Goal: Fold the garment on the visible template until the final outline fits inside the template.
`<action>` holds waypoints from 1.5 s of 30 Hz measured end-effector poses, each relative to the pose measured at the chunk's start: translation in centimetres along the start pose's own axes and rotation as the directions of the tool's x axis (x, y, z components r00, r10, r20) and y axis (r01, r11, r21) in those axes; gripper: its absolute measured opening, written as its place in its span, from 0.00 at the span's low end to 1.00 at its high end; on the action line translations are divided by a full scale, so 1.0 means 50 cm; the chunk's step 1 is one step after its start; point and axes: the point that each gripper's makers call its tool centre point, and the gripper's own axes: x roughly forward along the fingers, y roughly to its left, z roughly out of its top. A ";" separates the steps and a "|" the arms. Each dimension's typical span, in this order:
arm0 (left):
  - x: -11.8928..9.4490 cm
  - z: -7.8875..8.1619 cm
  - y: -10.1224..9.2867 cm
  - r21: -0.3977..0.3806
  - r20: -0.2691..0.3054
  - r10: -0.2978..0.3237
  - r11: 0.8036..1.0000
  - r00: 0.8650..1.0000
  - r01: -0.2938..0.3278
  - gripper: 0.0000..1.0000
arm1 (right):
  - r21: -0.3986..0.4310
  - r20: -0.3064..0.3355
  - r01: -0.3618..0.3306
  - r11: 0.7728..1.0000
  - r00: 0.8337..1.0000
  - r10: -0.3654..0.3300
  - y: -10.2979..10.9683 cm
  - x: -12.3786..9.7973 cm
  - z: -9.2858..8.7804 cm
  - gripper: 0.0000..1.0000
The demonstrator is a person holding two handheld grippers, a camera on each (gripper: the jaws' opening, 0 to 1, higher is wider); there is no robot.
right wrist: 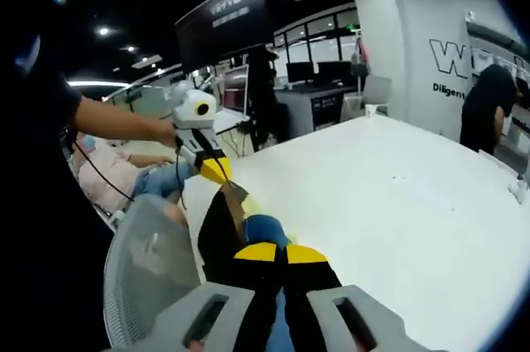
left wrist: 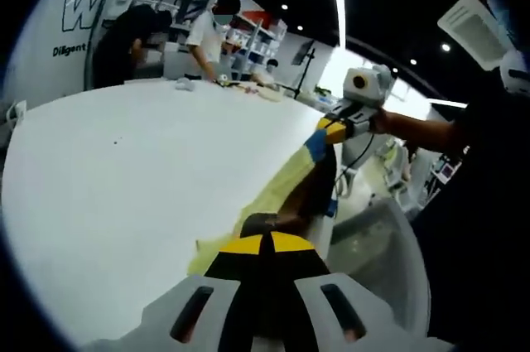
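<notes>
Your left gripper (left wrist: 267,242) has its yellow-tipped jaws pressed together on the garment (left wrist: 305,190), a dark and pale-yellow cloth stretched along the near edge of the white table (left wrist: 149,170); your right gripper (right wrist: 272,251) is likewise clamped on the same cloth, which hangs dark with a blue patch just beyond its tips; in the left gripper view the other gripper pinches the far end of the cloth, a forearm behind it; the tabletop is broad, white and mostly bare, with small items near its far edge (left wrist: 248,91); two people (left wrist: 211,37) stand beyond it by shelving; a white wall with dark lettering (right wrist: 464,62) rises behind; a mesh-backed chair (right wrist: 149,273) sits beside the table; ceiling spotlights dot a dark ceiling.
</notes>
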 end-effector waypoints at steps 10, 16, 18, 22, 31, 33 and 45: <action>-0.026 0.056 0.075 0.053 0.037 0.135 0.989 0.990 -0.136 0.00 | -0.034 0.001 0.074 0.997 0.997 -0.074 -0.046 0.009 0.030 0.00; -0.030 0.105 0.104 0.110 0.051 0.185 0.976 0.981 -0.189 0.00 | -0.058 0.017 0.138 0.989 0.990 -0.138 -0.091 0.028 0.065 0.00; -0.031 0.121 0.119 0.120 0.049 0.209 0.969 0.977 -0.214 0.00 | -0.068 0.014 0.159 0.985 0.987 -0.159 -0.109 0.035 0.075 0.00; -0.032 0.139 0.154 0.146 0.033 0.254 0.956 0.967 -0.256 0.00 | -0.076 0.004 0.198 0.977 0.980 -0.199 -0.144 0.046 0.087 0.00; -0.029 0.177 0.223 0.133 0.034 0.310 0.941 0.950 -0.312 0.00 | -0.061 -0.012 0.281 0.958 0.959 -0.282 -0.214 0.076 0.104 0.00; -0.027 0.184 0.232 0.126 0.038 0.311 0.941 0.950 -0.314 0.00 | -0.066 -0.013 0.293 0.954 0.956 -0.294 -0.224 0.081 0.106 0.00; 0.013 0.195 0.355 0.152 0.017 0.412 0.899 0.911 -0.410 0.00 | -0.151 -0.069 0.418 0.896 0.899 -0.432 -0.330 0.154 0.072 0.00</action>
